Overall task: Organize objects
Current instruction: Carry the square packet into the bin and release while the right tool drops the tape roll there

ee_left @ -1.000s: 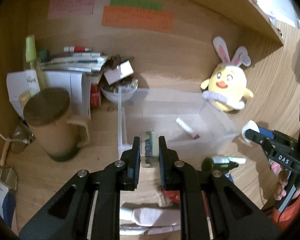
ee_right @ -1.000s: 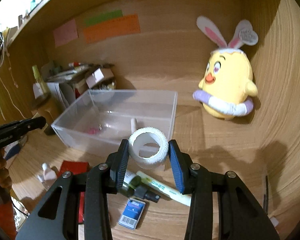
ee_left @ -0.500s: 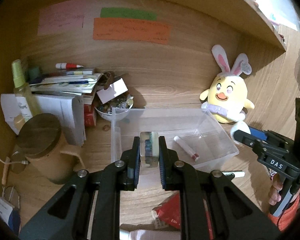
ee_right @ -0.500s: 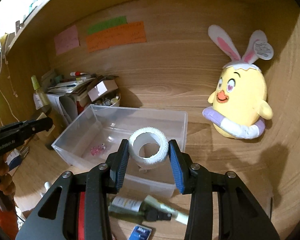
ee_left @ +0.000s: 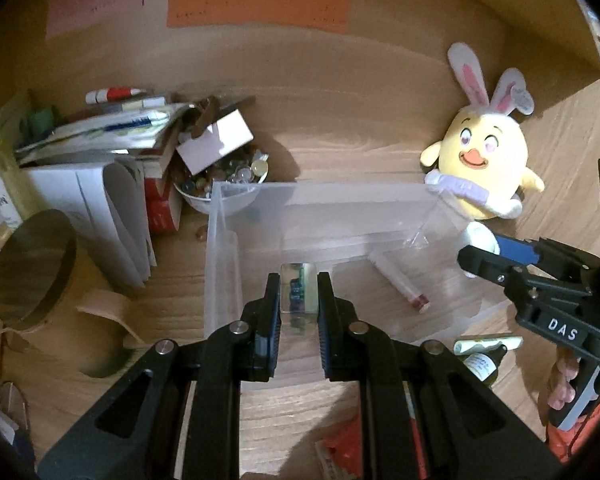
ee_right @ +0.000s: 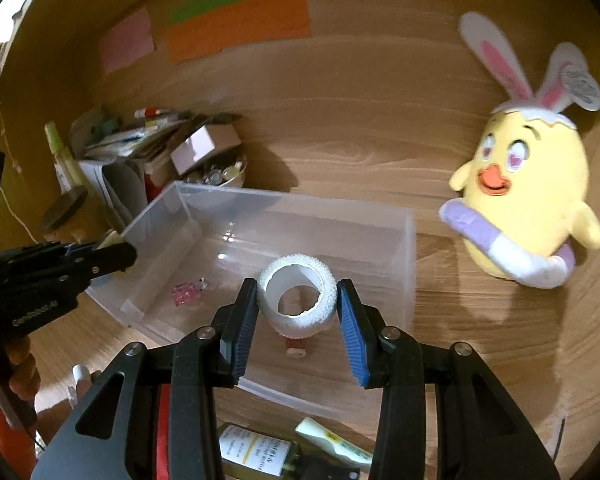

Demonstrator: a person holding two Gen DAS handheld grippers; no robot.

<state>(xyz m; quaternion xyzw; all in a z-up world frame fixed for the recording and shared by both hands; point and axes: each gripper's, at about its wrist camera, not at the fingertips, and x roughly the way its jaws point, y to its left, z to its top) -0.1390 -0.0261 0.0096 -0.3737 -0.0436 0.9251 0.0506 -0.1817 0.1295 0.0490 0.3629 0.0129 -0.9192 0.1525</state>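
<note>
Your left gripper is clamped on a small clear block; both pads press its sides. It hangs over the near left part of the clear bin, above the bin's floor, not touching it as far as you can tell.

Your right gripper has its fingers spread about the tape roll. The left pad meets the roll's side; at the right pad a thin gap seems to show, so you cannot tell for certain whether the roll is gripped or free. The roll sits tilted, hole facing the camera, over the near right part of the bin.

In the bin: a white tube with a red cap lying on the floor toward the right, and a small pink item toward the left.

Around the bin: a yellow chick plush with rabbit ears stands to its right against the back wall, apart from it. A bowl of small bits touches or nearly touches the far left corner. A paper stack and a lidded mug stand further left. A dark bottle and a pale tube lie on the desk in front of the bin, with a red packet near them.

Coloured notes are stuck on the back wall.
</note>
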